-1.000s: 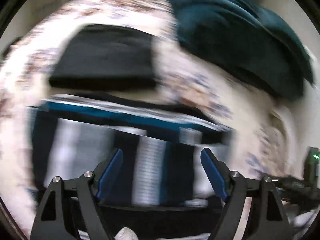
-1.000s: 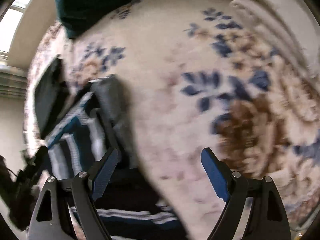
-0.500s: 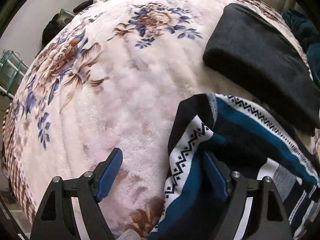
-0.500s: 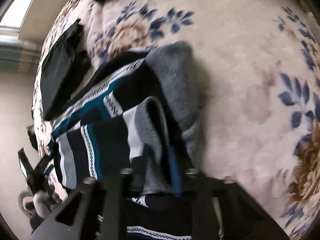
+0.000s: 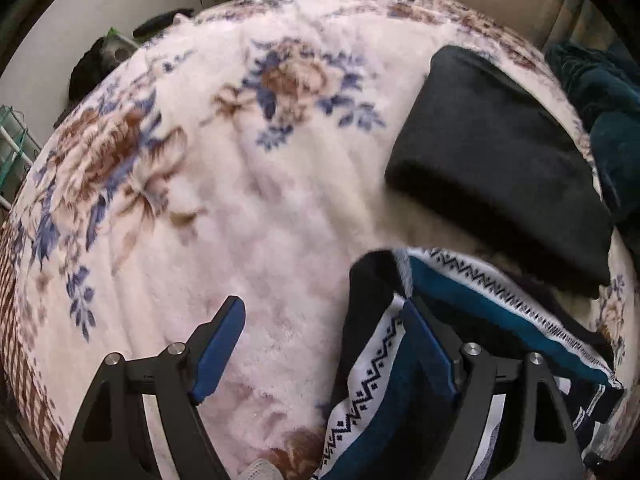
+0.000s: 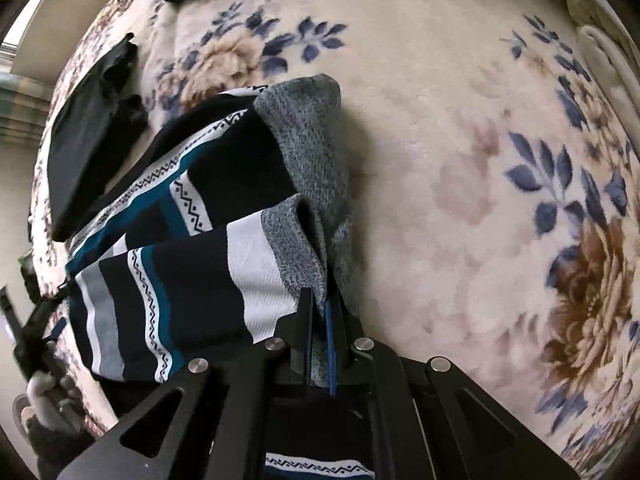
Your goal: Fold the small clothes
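Spread over a bed, a cream floral fleece blanket point(image 5: 248, 216) serves as the work surface, with pale walls and curtains at the edges of both views. On it lies the striped knit sweater point(image 6: 188, 248), banded in navy, teal, white and grey with zigzag trim, bunched and partly doubled over.

The right gripper point(image 6: 318, 344) is clamped on the sweater's grey ribbed edge, the cloth pinched between its nearly touching blue pads. The left gripper point(image 5: 324, 348) is spread wide; its right pad rests against or just inside a patterned fold of the sweater, its left pad hangs over bare blanket, and it grips nothing.

The step in hand looks like taking hold of two edges to begin a fold. The next move probably calls for the left gripper to shift onto the fold edge and close on it, so both hands can lift and lay the garment flat.

A folded black garment point(image 5: 504, 168) lies just beyond the sweater, close enough to be brushed if the sweater is spread that way. A dark teal fabric heap point(image 5: 608, 120) sits farther off at the bed's edge.
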`<action>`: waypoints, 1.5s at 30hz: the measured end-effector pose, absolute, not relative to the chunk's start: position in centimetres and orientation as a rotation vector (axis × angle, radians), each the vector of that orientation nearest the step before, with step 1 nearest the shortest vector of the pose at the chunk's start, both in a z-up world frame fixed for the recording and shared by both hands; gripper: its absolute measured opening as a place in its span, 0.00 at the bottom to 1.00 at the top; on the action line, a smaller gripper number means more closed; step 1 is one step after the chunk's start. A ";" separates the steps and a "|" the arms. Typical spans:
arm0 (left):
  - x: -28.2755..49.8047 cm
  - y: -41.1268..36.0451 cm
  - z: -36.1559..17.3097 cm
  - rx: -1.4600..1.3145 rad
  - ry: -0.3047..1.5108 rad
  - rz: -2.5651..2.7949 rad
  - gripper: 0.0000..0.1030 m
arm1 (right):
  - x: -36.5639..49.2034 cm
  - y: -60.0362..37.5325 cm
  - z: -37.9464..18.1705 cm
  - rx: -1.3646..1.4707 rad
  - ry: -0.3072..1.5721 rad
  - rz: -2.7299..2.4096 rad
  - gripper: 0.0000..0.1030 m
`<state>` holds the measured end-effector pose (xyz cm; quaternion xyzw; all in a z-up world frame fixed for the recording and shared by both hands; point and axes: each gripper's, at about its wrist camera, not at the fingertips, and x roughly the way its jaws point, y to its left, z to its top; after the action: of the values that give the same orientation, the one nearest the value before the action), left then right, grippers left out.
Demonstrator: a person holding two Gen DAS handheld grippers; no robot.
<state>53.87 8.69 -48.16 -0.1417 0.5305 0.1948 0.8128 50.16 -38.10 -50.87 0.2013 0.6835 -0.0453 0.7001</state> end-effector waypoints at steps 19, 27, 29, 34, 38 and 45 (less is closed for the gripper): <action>53.7 9.4 -48.4 -0.324 1.120 0.371 0.88 | 51.1 -38.7 -53.7 0.484 1.592 -0.104 0.18; 51.2 5.5 -52.2 -0.156 1.263 0.322 0.89 | 50.4 -38.3 -51.5 0.573 1.513 0.004 0.54; 50.7 6.1 -53.5 -0.184 1.269 0.328 0.92 | 49.8 -37.9 -53.2 0.473 1.597 -0.063 0.54; 49.8 4.9 -49.8 -0.111 1.224 0.387 0.92 | 48.8 -39.0 -54.7 0.530 1.647 -0.045 0.54; 46.6 0.4 -44.8 -0.019 1.164 0.359 0.92 | 47.2 -39.7 -50.7 0.586 1.603 0.050 0.64; 36.1 -13.5 -41.5 0.079 1.226 0.114 0.92 | 41.3 -41.7 -41.1 0.573 1.551 0.098 0.81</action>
<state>36.13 -13.48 -41.54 0.0372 0.5748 0.0534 0.8157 41.29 -41.69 -41.10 0.2548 0.6897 0.0436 0.6764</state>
